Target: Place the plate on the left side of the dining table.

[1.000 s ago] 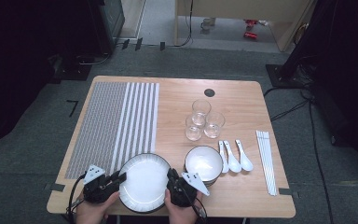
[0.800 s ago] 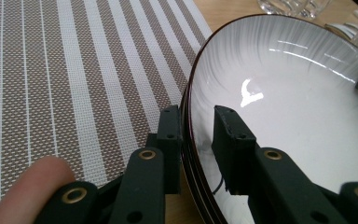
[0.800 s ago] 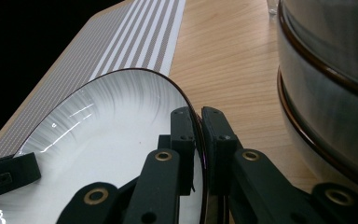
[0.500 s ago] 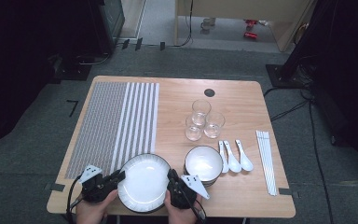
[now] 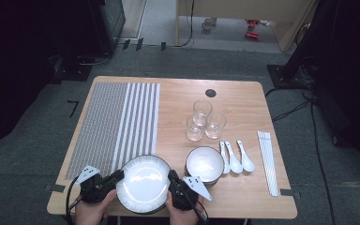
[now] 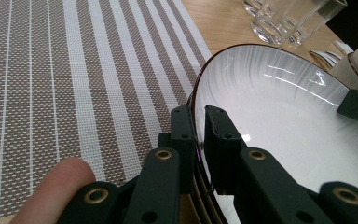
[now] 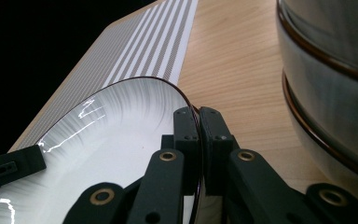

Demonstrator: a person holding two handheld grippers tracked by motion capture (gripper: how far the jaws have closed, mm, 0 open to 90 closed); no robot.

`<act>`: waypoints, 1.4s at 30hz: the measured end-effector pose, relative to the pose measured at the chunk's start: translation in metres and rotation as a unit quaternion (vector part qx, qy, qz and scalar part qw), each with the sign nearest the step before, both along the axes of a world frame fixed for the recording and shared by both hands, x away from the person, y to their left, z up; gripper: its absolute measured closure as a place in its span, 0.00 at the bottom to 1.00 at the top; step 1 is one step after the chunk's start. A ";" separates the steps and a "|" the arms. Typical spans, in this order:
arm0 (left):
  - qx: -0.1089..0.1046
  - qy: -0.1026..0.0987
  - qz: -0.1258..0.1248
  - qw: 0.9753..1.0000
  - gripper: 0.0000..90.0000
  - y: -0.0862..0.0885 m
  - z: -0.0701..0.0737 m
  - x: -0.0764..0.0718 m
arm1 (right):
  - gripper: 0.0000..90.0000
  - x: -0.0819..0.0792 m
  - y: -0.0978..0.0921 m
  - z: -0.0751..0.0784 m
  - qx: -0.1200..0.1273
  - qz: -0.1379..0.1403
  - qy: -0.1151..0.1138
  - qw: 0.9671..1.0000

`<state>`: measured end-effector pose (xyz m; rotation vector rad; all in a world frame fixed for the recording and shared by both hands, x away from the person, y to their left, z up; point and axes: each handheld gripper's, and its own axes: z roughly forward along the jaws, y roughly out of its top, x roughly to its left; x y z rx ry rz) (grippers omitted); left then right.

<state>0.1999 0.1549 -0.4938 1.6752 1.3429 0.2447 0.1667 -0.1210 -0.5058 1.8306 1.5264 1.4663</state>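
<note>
A white plate (image 5: pixel 144 182) with a dark rim sits near the table's front edge, atop what looks like a stack of plates. My left gripper (image 5: pixel 118 177) is shut on its left rim, and in the left gripper view the jaws pinch the plate (image 6: pixel 279 107) edge at the left gripper (image 6: pixel 199 122). My right gripper (image 5: pixel 172 179) is shut on the right rim; the right gripper view shows the plate (image 7: pixel 102 140) clamped between the jaws of the right gripper (image 7: pixel 198 122). The plate's right side looks slightly lifted.
A stack of white bowls (image 5: pixel 205 164) stands just right of the plate, close to my right gripper. Three glasses (image 5: pixel 201 121), three white spoons (image 5: pixel 235 157) and chopsticks (image 5: pixel 267 161) lie to the right. A striped placemat (image 5: pixel 117 122) covers the table's left.
Both grippers and the plate have shifted slightly toward the front edge of the table. Both grips on the rim are unchanged.
</note>
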 end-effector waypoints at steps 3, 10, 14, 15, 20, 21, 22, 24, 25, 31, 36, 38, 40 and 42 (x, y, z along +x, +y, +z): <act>-0.004 0.001 0.000 1.000 0.93 0.001 0.000 0.000 | 0.97 0.000 0.002 0.004 -0.011 0.001 -0.007 1.000; -0.033 -0.008 0.008 0.999 0.96 0.008 0.005 0.000 | 0.97 0.001 0.004 0.005 0.000 0.009 -0.004 1.000; -0.028 -0.016 0.010 0.999 0.96 0.007 0.009 -0.001 | 0.97 0.001 0.004 0.010 -0.005 0.011 -0.013 1.000; -0.022 -0.017 0.012 1.000 0.95 0.007 0.010 -0.002 | 0.97 0.001 0.004 0.011 -0.005 0.012 -0.014 1.000; -0.021 -0.027 0.018 0.999 0.95 0.010 0.015 -0.002 | 0.97 0.002 0.009 0.019 -0.011 0.017 -0.017 1.000; -0.028 -0.028 0.016 0.999 0.95 0.013 0.017 -0.002 | 0.97 0.003 0.009 0.021 -0.012 0.019 -0.020 1.000; -0.031 -0.029 0.017 0.999 0.95 0.014 0.018 -0.002 | 0.97 0.004 0.010 0.023 -0.012 0.021 -0.022 0.999; -0.032 -0.030 0.019 0.999 0.95 0.015 0.019 -0.001 | 0.97 0.005 0.012 0.026 -0.014 0.022 -0.025 0.999; -0.031 -0.031 0.019 0.999 0.95 0.016 0.020 0.000 | 0.97 0.006 0.013 0.027 -0.016 0.022 -0.026 0.999; -0.042 -0.032 0.018 0.998 0.96 0.030 0.027 0.009 | 0.97 0.015 0.021 0.034 -0.016 0.035 -0.030 0.999; -0.033 -0.036 0.023 0.999 0.95 0.038 0.034 0.016 | 0.97 0.024 0.031 0.041 -0.020 0.040 -0.032 0.998; -0.033 -0.038 0.027 0.998 0.95 0.039 0.036 0.018 | 0.97 0.027 0.033 0.043 -0.021 0.042 -0.032 0.998; -0.019 -0.043 0.029 0.998 0.95 0.039 0.040 0.021 | 0.97 0.031 0.035 0.045 -0.022 0.044 -0.037 0.998; -0.017 -0.046 0.030 0.998 0.94 0.041 0.043 0.024 | 0.97 0.034 0.037 0.048 -0.023 0.045 -0.039 0.998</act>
